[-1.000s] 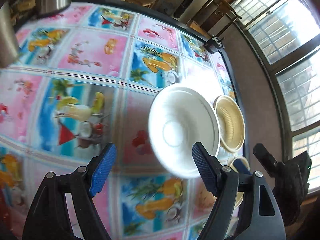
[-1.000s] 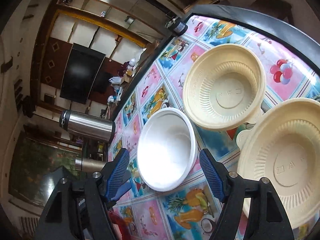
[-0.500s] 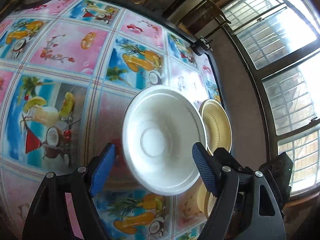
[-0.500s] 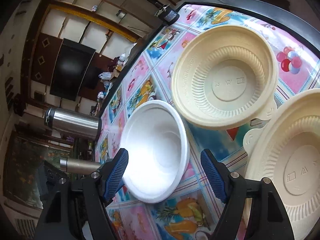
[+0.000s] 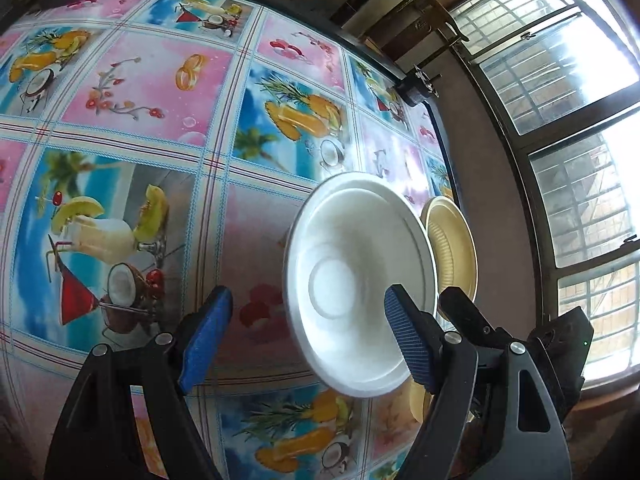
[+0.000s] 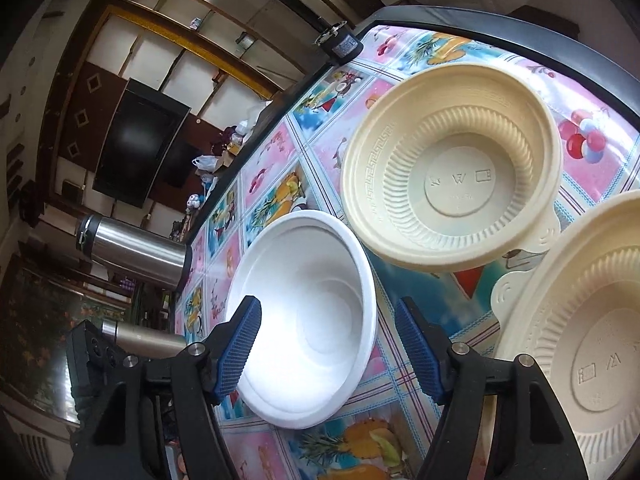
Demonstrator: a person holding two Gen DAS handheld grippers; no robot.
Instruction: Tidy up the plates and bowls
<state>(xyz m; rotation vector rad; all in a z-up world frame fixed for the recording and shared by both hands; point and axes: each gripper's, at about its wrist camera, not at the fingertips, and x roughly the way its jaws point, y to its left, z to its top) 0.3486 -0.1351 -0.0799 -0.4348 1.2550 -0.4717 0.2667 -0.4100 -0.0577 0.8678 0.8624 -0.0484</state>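
Note:
A white foam bowl sits upright on the patterned tablecloth. My left gripper is open; its right finger reaches over the bowl's near rim, its left finger stands beside the bowl. My right gripper is open too, its fingers astride the bowl's near part without touching it. Two cream ribbed plastic bowls lie to the right: one just beyond the white bowl, another close at the right edge on a scalloped cream plate.
A steel thermos and a smaller steel cylinder stand at the far side of the table. The table's dark edge runs near a window wall. A small black object sits at the table's corner.
The left gripper shifted left, so the white bowl now sits under its right finger. The right gripper moved closer to the white bowl. Both stayed open.

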